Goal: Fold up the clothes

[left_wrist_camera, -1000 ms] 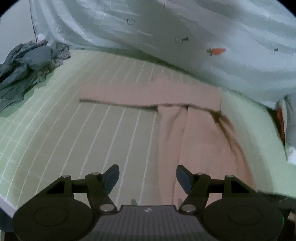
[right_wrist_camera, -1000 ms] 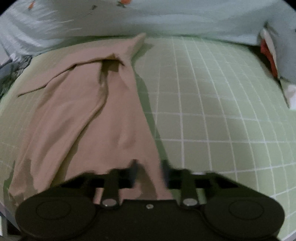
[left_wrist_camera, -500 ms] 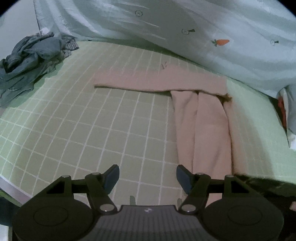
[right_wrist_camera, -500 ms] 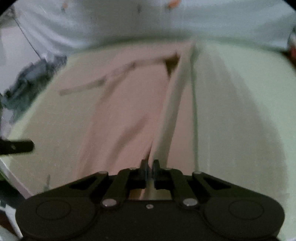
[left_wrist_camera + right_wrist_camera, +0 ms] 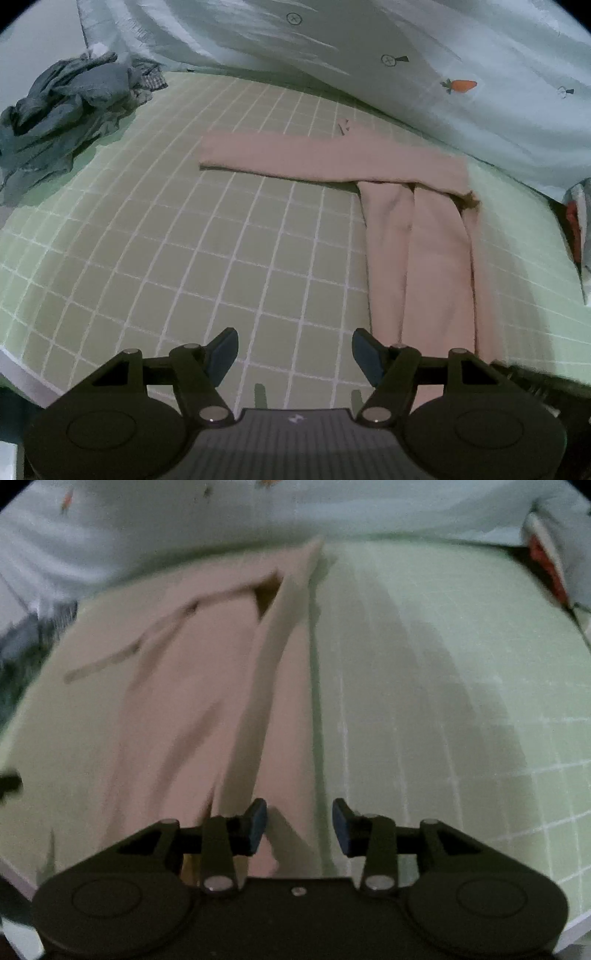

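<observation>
The pink garment [image 5: 417, 240] is lying on the green gridded bed sheet [image 5: 184, 258], one sleeve stretching leftward, body folded lengthwise; the left hand-held gripper [image 5: 294, 350] is hovering with jaws apart, holding nothing; the right hand-held gripper [image 5: 299, 825] is standing spread over the garment's [image 5: 207, 701] near edge, seemingly touching nothing, though blur obscures it; grey clothes [image 5: 62, 114] are lying heaped far left.

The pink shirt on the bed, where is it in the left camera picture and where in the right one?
Left wrist view: the pink shirt lies right of centre, one sleeve stretched out to the left.
Right wrist view: it fills the left and middle, blurred, running up from the right gripper.
Shared landmark: the green checked sheet under it.
</observation>
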`<action>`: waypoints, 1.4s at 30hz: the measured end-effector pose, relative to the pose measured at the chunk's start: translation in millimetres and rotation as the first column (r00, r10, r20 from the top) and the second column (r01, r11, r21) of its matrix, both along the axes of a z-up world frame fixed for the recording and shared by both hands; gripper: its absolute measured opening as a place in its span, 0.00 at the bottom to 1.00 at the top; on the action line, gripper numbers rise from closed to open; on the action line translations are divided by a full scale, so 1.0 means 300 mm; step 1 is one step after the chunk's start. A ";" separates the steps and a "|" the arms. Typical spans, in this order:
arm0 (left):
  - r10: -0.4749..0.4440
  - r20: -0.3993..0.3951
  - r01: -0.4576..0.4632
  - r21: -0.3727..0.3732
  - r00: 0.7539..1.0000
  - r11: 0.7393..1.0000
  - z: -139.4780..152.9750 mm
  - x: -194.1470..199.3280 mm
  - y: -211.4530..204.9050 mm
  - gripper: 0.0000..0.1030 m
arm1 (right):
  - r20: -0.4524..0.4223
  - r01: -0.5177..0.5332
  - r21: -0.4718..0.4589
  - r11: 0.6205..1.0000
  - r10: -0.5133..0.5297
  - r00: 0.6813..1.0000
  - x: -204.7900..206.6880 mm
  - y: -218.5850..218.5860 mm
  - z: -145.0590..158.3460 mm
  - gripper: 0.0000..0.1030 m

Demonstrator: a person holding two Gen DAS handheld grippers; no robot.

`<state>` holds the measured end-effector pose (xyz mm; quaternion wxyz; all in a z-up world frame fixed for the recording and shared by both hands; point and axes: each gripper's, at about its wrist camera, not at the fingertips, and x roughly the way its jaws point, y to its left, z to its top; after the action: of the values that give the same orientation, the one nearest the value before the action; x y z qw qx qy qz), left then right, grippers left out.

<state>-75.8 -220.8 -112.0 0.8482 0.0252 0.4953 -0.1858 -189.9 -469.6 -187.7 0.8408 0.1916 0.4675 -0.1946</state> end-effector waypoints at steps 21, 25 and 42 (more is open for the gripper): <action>0.130 0.084 -0.137 0.091 0.988 0.986 -0.022 0.614 -0.035 0.82 | 0.301 0.031 -0.213 0.977 0.036 0.953 0.522 -0.252 0.185 1.00; 0.170 0.044 -0.174 0.114 0.984 0.978 -0.086 0.772 -0.038 0.82 | 0.234 0.006 -0.215 0.977 0.046 0.971 0.685 -0.297 0.143 0.82; 0.128 0.009 -0.128 0.142 0.992 0.982 -0.219 0.913 -0.037 0.63 | 0.085 -0.040 -0.175 0.984 0.056 0.995 0.838 -0.389 -0.012 0.09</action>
<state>198.0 -231.9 -177.8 0.8544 0.0540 0.5079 -0.0951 61.6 -586.3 -191.3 0.8788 0.1151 0.4151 -0.2053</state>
